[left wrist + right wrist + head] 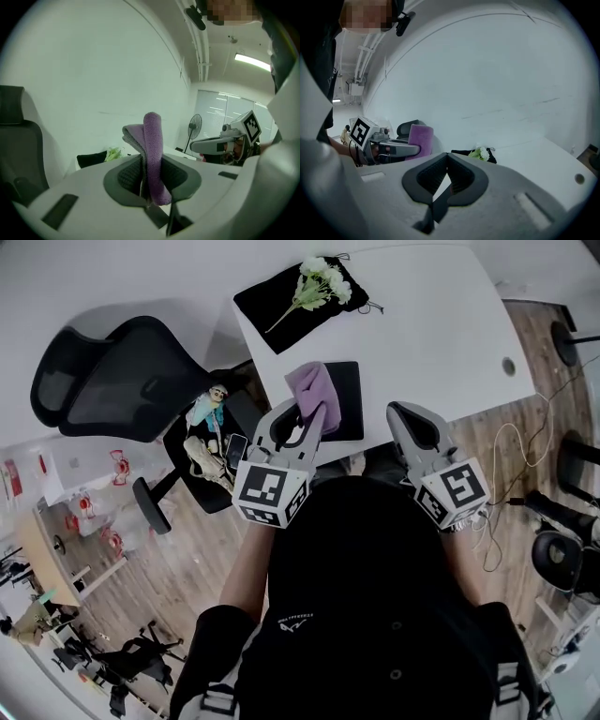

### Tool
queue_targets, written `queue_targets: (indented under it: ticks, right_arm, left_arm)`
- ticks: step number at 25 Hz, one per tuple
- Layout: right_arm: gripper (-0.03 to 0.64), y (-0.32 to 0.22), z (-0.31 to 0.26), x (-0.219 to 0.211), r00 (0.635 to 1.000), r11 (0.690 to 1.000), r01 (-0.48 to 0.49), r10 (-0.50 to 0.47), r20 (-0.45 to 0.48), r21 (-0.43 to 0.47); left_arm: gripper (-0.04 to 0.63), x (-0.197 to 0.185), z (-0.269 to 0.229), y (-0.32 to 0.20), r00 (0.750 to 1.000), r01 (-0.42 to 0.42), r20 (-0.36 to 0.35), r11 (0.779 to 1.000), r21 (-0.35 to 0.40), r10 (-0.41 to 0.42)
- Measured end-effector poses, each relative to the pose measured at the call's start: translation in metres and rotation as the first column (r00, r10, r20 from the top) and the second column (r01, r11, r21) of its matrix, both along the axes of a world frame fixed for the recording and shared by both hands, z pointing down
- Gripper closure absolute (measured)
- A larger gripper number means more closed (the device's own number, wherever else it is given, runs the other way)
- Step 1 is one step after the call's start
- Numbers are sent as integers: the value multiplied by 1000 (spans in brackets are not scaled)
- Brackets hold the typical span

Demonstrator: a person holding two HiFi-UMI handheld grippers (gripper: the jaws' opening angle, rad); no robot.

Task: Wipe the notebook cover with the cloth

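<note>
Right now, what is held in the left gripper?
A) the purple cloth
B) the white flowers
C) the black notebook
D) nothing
A: the left gripper is shut on the purple cloth, which stands up between its jaws.

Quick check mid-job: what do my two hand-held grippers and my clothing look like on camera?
They match. The left hand-held gripper and right hand-held gripper have pale grey moulded shells that taper toward the jaws, which are lined with dark grey textured pads. Each carries a white cube with black square markers at its rear end. The person wears a black top.
</note>
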State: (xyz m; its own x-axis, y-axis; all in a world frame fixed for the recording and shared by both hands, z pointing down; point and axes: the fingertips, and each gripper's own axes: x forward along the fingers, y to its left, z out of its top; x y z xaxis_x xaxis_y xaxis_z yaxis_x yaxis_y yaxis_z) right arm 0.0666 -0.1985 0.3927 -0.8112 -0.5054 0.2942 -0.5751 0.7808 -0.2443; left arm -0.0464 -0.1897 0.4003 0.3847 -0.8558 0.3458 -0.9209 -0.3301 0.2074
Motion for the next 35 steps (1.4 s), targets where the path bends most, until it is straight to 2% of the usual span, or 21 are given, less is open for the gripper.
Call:
queue_targets:
  ticks: [7,14,23,35]
  right_arm:
    - [612,-22,-48,15,999,993,-33,30,26,113]
    - [612,-33,-93,25,997,975,-69,59,56,211]
    - [612,-31,-116,36,994,961,-103,90,63,257]
    - [612,-28,-120,39,993,961,-108,93,69,256]
  left_arm:
    - [509,10,-56,-14,999,-5,41,989,145,-1]
    - [509,-2,-96,-13,998,29,51,972,233,-42]
    - [509,-22,-102,-3,994,95,22,965,245,-103]
    - [509,-13,-97,-2,997,47,46,968,247,-60]
